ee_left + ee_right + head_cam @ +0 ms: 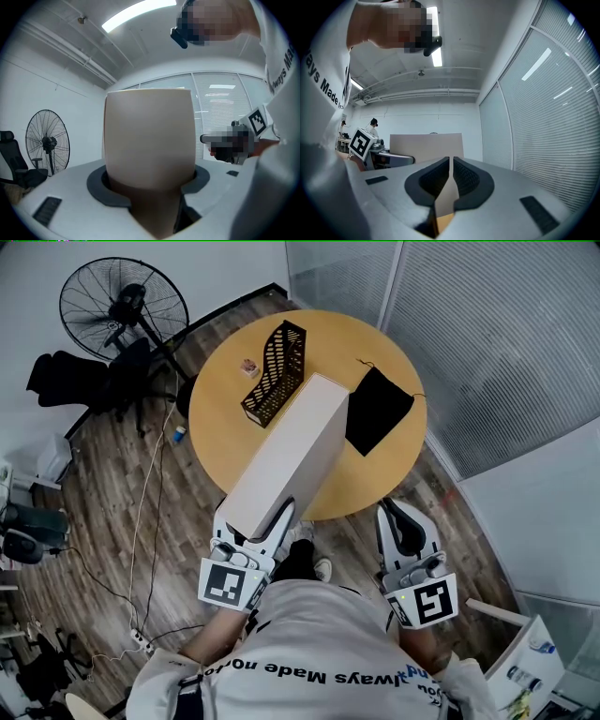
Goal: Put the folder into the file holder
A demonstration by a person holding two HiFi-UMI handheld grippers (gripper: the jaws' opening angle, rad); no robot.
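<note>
The left gripper [258, 514], at the lower left of the head view, has its jaws clamped on the near end of a thick beige folder [286, 456]. In the left gripper view both dark pads press against the folder's sides, and it fills the gap between them. From there the folder reaches up and to the right, with its far end over the near part of the round wooden table [221, 423]. It is not in the black file holder [275, 373], which stands empty on the table's upper left part. The folder's far end is just to the right of the holder's lower end. A small box [249, 367] sits to the holder's left, and a black cloth [377, 411] lies on the table's right side. The right gripper [405, 521], at the lower right, holds nothing, and its jaws are drawn together with only a thin slit between the pads. A standing fan [122, 307] is on the floor at the upper left.
</note>
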